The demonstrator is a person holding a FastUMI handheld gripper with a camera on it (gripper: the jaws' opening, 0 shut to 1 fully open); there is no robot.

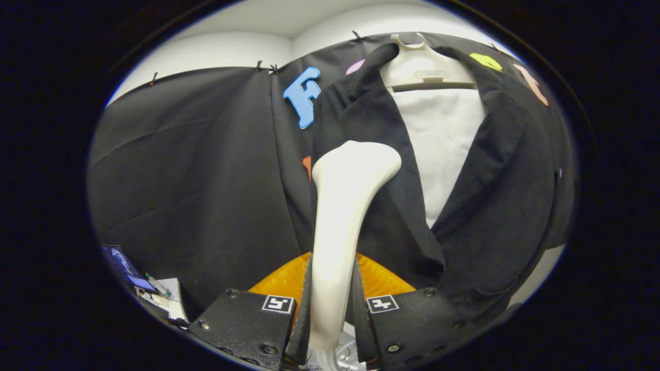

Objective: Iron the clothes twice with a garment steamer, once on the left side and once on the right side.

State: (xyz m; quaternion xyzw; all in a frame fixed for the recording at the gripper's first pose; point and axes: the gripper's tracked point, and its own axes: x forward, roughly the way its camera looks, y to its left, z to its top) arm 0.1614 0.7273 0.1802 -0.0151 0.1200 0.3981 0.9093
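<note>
so the tongs (pixel 330 309) are clenched on the handle of the garment steamer (pixel 343 226), both fingers pressing its white neck from either side; the steamer's long axis runs straight up and ahead from the tongs, with the flared head at the top leaning a bit to the right; that head sits right in front of the black jacket (pixel 505 206), which hangs on a pale hanger (pixel 425 67) over a white backing panel (pixel 441 144); the bit that matters is that the head lines up with the lapel nearest it (can't tell if it's touching the cloth or just shy of it); my guess is the next stroke runs along that panel, with the far panel off past the white strip still to do
</note>
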